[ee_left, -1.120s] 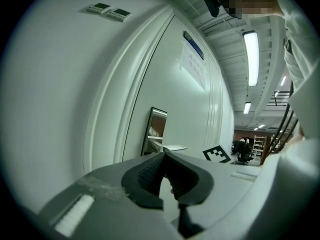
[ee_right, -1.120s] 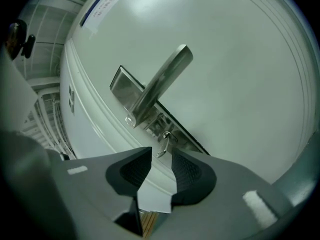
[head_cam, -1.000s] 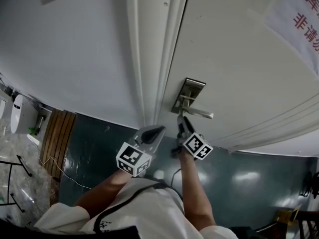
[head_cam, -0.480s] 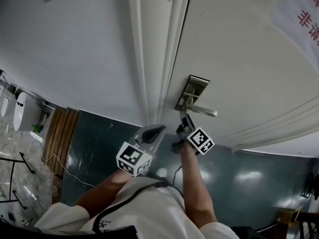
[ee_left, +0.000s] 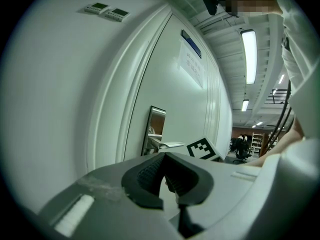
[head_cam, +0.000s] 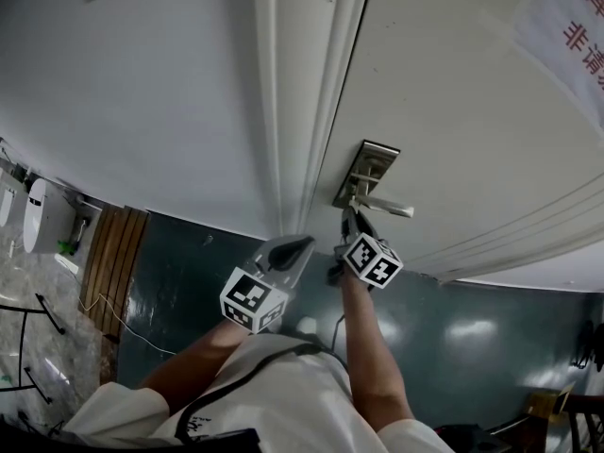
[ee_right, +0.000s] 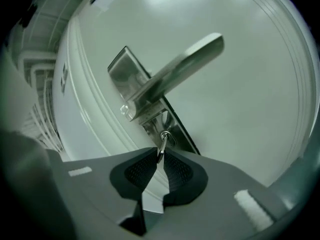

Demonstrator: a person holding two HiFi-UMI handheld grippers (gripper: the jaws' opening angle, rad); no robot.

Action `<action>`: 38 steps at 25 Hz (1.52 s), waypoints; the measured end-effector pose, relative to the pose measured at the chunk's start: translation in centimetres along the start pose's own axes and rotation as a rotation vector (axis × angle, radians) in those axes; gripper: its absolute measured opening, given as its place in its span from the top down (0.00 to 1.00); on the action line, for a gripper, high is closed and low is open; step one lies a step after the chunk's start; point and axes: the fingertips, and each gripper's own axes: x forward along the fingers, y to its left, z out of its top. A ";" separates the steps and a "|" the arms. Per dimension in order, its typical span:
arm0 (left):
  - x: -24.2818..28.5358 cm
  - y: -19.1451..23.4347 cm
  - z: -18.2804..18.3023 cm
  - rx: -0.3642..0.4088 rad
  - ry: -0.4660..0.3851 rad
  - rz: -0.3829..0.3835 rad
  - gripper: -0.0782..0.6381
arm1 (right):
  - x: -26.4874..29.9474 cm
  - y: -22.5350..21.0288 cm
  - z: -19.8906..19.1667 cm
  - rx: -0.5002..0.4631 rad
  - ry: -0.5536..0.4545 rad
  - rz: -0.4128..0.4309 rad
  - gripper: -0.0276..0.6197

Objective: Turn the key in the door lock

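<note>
Now, head view: right gripper is raised to the lock plate on the door, just under the lever handle. That is the line the key sticks out on. The key itself is too small to make out from here. Left gripper hangs lower, beside the door frame and apart from the lock. Judged parked so it does not crowd the working side.

Left gripper view: pad tips together, nothing between them. Wall and frame fill the left, with bare door face beyond.

Right gripper view: the jaws have just been closing, and their pad tips now pinch the flat bow of the key. The key sits in the cylinder low on the plate, below the handle. Holding the bow edge-on between the pads gives leverage for a twist.

Room to move, judged: the handle overhangs close above the jaws, so a roll of the wrist has little margin upward. Below and to the right is plain door surface. Only the tips hold, so slipping under torque is a risk.
</note>
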 end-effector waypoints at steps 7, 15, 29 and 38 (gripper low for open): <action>-0.5 -0.2 0.0 0.006 -0.004 -0.031 0.88 | 0.0 0.1 -0.2 -0.306 0.049 -0.118 0.87; -1.5 0.1 0.2 0.012 -0.013 -0.042 0.88 | 0.0 0.3 -0.1 -0.540 0.071 -0.206 0.87; -2.0 0.6 0.3 0.018 -0.014 -0.060 0.88 | 0.1 0.6 -0.4 -0.843 0.134 -0.285 0.86; -2.0 0.4 0.5 0.025 -0.021 -0.064 0.88 | 0.2 0.7 -0.5 -1.065 0.182 -0.325 0.86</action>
